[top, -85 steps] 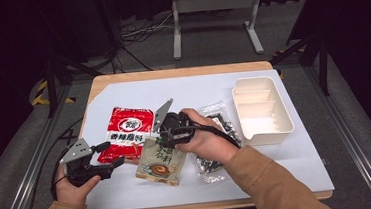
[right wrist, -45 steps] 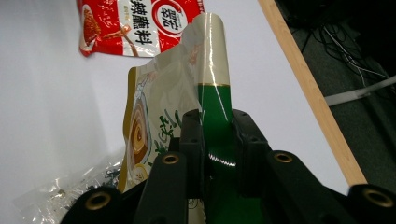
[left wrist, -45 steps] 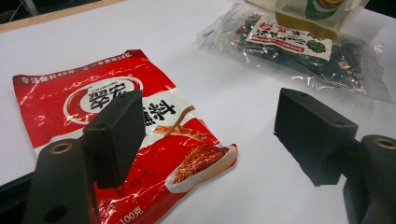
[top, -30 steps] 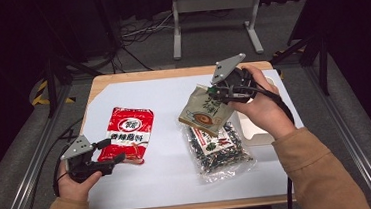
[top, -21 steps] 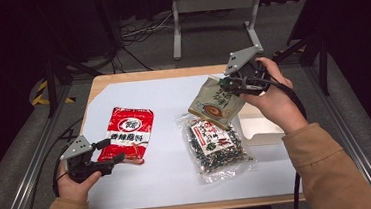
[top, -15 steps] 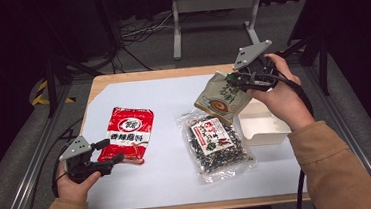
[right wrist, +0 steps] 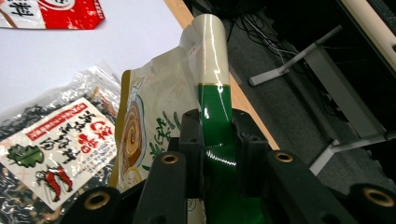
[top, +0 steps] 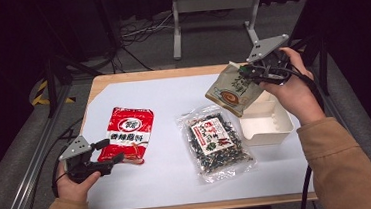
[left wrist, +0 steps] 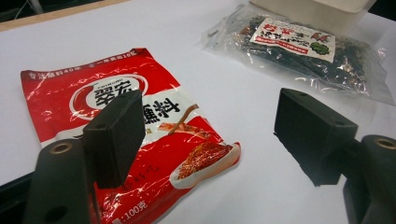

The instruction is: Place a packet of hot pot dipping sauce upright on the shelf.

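Setting: dark studio floor with cables and a grey metal stand behind a wooden tabletop (top: 136,78) covered by a white sheet.
Left gripper: the left gripper (top: 109,163) hangs low at the near left edge, jaws wide apart and holding nothing, its tips just over the bottom edge of the red snack packet (top: 128,134).
Red snack packet: flat on the white sheet, glossy and crinkled; well apart from the carried load.
Clear bag: a clear bag of dark dried food (top: 215,143) lies mid-table, just beside the white tray (top: 276,133), touching or nearly touching its near wall.
Task thing: the green-and-cream soup pouch (top: 232,89) hangs in the air above the tray's far left corner, tilted, clamped at its top seam.
Right gripper: the right gripper (top: 249,73) is closed tight on that seam, seen as the green strip between its jaws in the right gripper view (right wrist: 215,140).
Handling: likely light, soft and slick foil; the body swings and folds, so the stiff sealed edge is the sound hold.
Obstacles: the tray's rim and inner divider may catch the dangling lower corner; the clear bag crowds the near side.
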Available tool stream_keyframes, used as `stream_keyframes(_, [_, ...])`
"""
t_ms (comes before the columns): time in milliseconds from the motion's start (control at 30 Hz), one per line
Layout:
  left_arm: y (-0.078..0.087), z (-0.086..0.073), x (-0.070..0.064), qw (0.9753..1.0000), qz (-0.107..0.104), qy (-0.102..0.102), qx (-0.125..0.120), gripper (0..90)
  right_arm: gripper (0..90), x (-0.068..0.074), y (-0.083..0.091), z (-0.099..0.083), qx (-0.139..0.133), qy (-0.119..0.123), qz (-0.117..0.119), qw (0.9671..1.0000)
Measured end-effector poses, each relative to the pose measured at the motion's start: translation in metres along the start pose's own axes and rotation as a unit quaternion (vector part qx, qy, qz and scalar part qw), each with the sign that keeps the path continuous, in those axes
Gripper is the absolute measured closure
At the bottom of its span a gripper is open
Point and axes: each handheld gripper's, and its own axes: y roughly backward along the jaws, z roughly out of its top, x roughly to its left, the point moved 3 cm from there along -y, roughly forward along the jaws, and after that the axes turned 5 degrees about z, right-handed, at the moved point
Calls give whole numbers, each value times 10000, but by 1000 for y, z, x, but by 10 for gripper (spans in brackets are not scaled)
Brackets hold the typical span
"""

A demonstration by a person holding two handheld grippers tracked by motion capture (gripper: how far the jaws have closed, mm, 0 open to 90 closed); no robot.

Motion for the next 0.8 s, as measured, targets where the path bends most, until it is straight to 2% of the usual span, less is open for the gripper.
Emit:
stream_keyframes(433, [2, -2, 0, 10000, 27, 48, 3, 252, 761, -28, 5, -17, 65, 76, -256, 9996])
stream_keyframes(667, [8, -7, -1, 9999, 124, 99, 31, 252, 760, -43, 6, -23, 76, 239, -364, 9990])
stream_keyframes(800, [12, -12, -2, 9997, 167, 141, 67, 251, 760, -51, 6, -26, 90, 251, -399, 9988])
